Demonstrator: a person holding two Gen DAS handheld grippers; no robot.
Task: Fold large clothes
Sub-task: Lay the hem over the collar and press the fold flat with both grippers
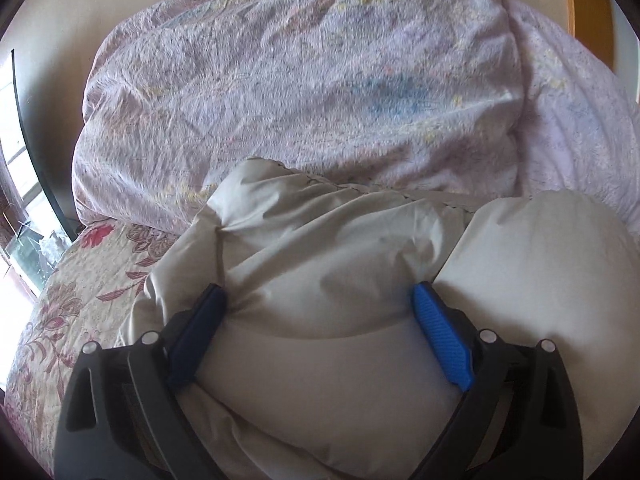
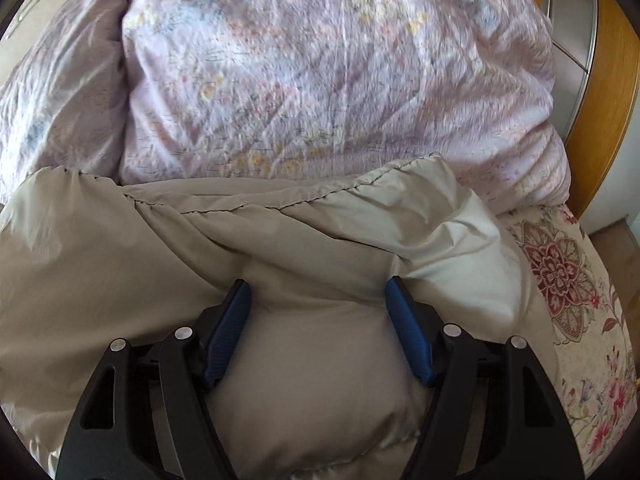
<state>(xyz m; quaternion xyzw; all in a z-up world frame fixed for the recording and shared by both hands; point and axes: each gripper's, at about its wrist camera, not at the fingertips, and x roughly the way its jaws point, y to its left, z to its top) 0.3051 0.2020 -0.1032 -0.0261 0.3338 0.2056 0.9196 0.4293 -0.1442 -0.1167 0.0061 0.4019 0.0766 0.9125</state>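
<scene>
A puffy beige padded jacket (image 1: 328, 240) lies bunched on the bed and fills the lower half of both views; it also shows in the right wrist view (image 2: 160, 248). My left gripper (image 1: 318, 294) has its blue pads wide apart, with a thick bulge of the jacket filling the space between them and pressing against both. My right gripper (image 2: 318, 286) stands the same way, pads apart around a fat fold of the jacket. A stitched hem (image 2: 304, 200) runs across the jacket's far edge.
A large crumpled lilac floral duvet (image 1: 304, 80) is heaped just behind the jacket, also in the right wrist view (image 2: 320, 80). A floral bedspread (image 1: 72, 292) covers the bed. A wooden headboard (image 2: 604, 100) stands at the right; a window (image 1: 24, 216) is at the left.
</scene>
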